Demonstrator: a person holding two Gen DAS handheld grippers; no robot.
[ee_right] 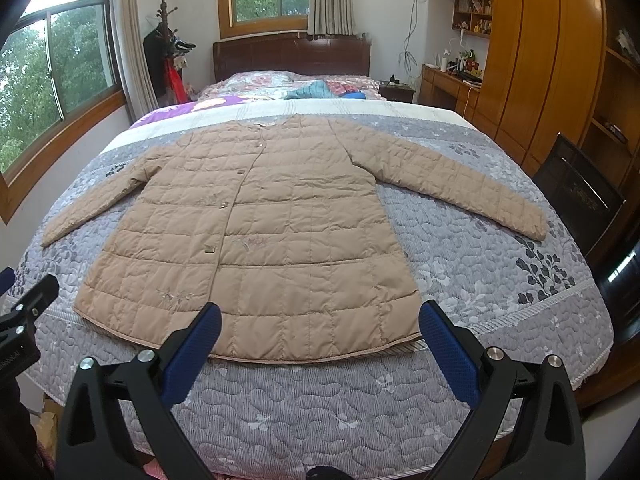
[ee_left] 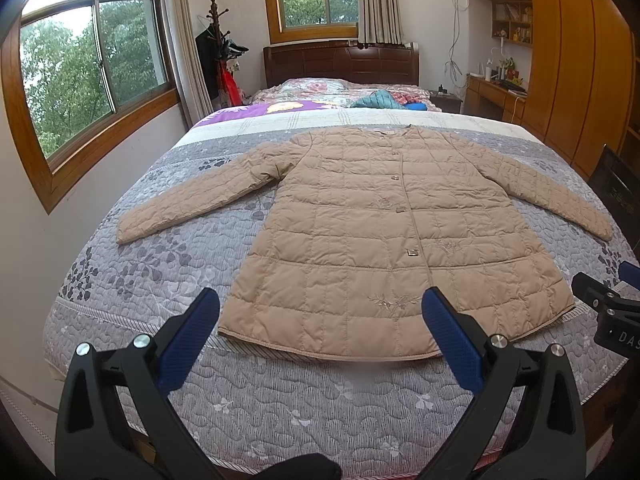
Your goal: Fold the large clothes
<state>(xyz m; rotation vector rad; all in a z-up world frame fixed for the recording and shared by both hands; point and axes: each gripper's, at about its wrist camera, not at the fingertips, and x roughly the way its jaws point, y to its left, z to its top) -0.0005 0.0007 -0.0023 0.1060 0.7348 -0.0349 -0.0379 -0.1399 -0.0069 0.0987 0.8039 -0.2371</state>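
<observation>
A beige quilted jacket (ee_left: 384,232) lies flat and buttoned on the bed, front up, both sleeves spread out, hem towards me. It also shows in the right wrist view (ee_right: 264,236). My left gripper (ee_left: 320,308) is open and empty, held above the foot of the bed over the left part of the hem. My right gripper (ee_right: 320,316) is open and empty, held over the right part of the hem. The right gripper's body shows at the right edge of the left wrist view (ee_left: 612,308). The left gripper's body shows at the left edge of the right wrist view (ee_right: 20,320).
The bed has a grey floral quilt (ee_left: 280,400) and a dark wooden headboard (ee_left: 340,62). Other clothes (ee_left: 380,100) lie near the pillows. Windows and a coat stand (ee_left: 218,40) are on the left. Wooden wardrobes and a desk (ee_left: 500,96) are on the right.
</observation>
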